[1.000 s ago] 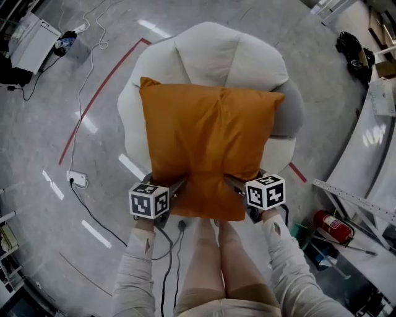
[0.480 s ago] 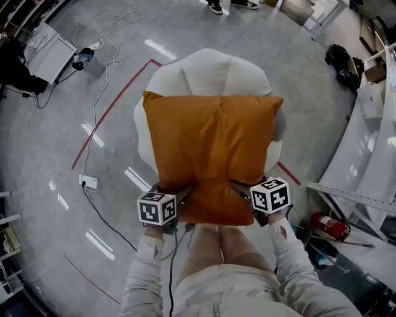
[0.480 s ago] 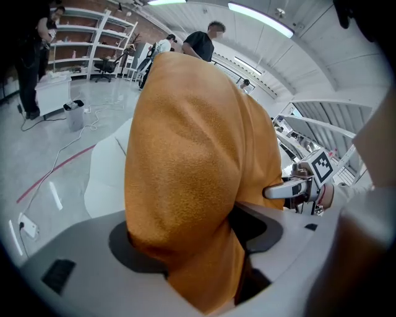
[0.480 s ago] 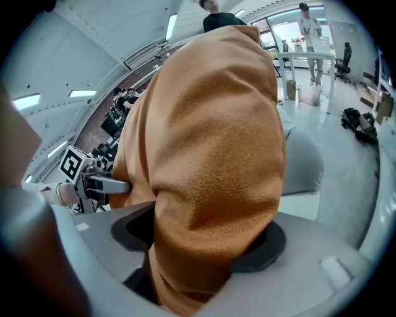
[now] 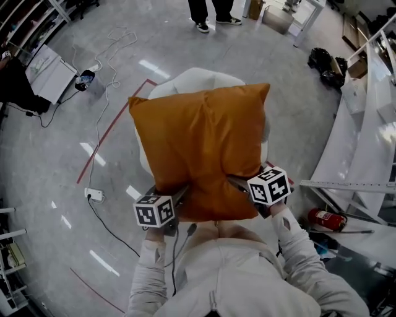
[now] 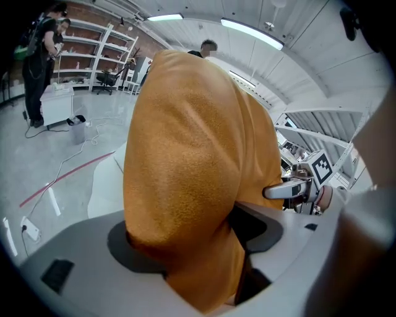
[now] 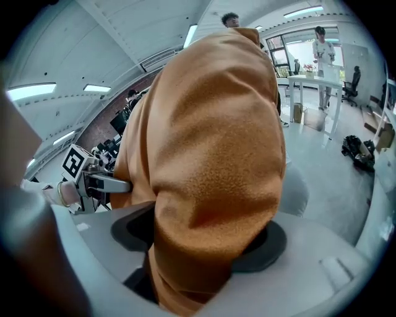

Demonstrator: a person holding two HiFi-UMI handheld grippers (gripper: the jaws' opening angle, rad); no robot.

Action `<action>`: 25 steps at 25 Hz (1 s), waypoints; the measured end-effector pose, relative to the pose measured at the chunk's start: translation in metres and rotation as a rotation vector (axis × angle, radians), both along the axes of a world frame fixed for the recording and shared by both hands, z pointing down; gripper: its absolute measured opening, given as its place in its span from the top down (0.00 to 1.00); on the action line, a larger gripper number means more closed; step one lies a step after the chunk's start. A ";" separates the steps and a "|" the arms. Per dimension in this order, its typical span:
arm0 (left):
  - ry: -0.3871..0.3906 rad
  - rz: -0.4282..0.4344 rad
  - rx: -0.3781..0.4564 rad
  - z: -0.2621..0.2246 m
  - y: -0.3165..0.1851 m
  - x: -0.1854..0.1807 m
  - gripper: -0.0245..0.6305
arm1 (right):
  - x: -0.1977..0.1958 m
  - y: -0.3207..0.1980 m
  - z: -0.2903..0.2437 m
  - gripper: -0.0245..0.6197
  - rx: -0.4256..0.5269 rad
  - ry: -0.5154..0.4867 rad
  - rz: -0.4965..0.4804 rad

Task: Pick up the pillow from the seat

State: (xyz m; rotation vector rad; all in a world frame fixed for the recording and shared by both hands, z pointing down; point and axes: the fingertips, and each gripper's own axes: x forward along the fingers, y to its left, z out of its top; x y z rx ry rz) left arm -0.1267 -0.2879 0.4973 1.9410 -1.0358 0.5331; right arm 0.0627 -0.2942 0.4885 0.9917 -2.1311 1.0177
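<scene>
An orange pillow (image 5: 201, 148) hangs lifted above the white round seat (image 5: 195, 79), tilted up toward me. My left gripper (image 5: 179, 197) is shut on the pillow's near left edge, and my right gripper (image 5: 238, 184) is shut on its near right edge. In the left gripper view the orange pillow (image 6: 192, 173) bulges out between the jaws and fills the middle; the right gripper (image 6: 297, 189) shows beyond it. In the right gripper view the pillow (image 7: 210, 167) is pinched the same way, with the left gripper (image 7: 93, 179) at the left. The pillow hides most of the seat.
A red tape line (image 5: 111, 127) and white cables (image 5: 99, 124) with a power strip (image 5: 94, 194) lie on the grey floor at left. White benches (image 5: 365, 142) and a red extinguisher (image 5: 327, 220) stand at right. A person's legs (image 5: 213, 12) stand beyond the seat.
The pillow has come up off the seat and tilted toward me, both grippers still shut on its near edge. More of the room beyond the seat has come into view.
</scene>
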 end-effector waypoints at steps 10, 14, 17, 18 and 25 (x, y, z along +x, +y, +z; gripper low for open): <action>0.002 -0.030 0.065 -0.045 0.014 0.001 0.45 | 0.000 0.009 -0.047 0.46 0.081 0.002 -0.038; 0.004 -0.055 0.091 -0.054 0.020 -0.001 0.45 | -0.002 0.011 -0.057 0.46 0.108 0.007 -0.061; 0.005 -0.068 0.099 -0.056 0.024 -0.004 0.45 | -0.006 0.013 -0.060 0.46 0.122 0.011 -0.073; 0.005 -0.070 0.099 -0.056 0.026 -0.005 0.45 | -0.006 0.014 -0.060 0.46 0.124 0.011 -0.076; 0.000 -0.070 0.098 -0.058 0.031 -0.008 0.45 | -0.010 0.019 -0.061 0.46 0.125 0.007 -0.074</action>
